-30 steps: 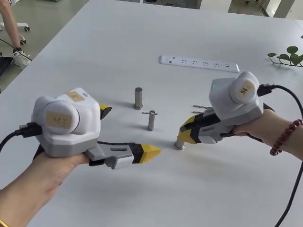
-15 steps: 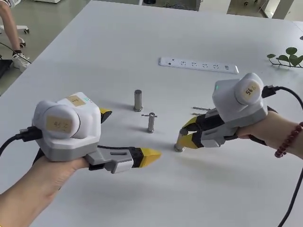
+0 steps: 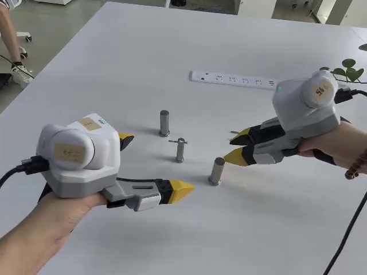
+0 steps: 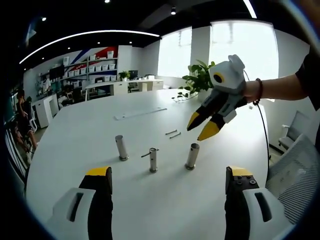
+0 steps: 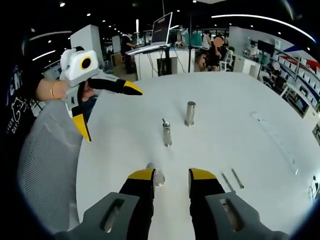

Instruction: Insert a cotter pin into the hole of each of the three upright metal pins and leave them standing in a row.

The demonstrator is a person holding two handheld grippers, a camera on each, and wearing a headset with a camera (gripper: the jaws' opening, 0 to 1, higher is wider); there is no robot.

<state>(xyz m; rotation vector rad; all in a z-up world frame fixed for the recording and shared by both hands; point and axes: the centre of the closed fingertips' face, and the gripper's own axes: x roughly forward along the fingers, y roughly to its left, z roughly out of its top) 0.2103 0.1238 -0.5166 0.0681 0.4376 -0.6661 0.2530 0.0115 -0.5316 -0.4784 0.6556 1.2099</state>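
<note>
Three upright metal pins stand in a row on the white table. The far pin (image 3: 164,123) (image 4: 121,147) (image 5: 190,113) is bare. A cotter pin crosses the top of the middle pin (image 3: 180,150) (image 4: 153,160) (image 5: 167,134). The near pin (image 3: 216,171) (image 4: 192,156) (image 5: 159,177) stands free and bare. My right gripper (image 3: 237,146) (image 5: 172,175) (image 4: 200,126) hovers just right of and above the near pin, open and holding nothing. Two loose cotter pins (image 4: 172,133) (image 5: 232,180) lie behind it. My left gripper (image 3: 153,164) (image 4: 169,172) (image 5: 107,110) is wide open and empty, nearer me than the row.
A white power strip (image 3: 232,79) lies further back on the table. A potted plant (image 3: 351,69) sits at the far right edge. A person's leg (image 3: 8,34) is on the floor beyond the table's left edge.
My right gripper has drawn back from the near pin, rising up and to the right, and that pin now stands by itself. The left gripper has hardly moved.
</note>
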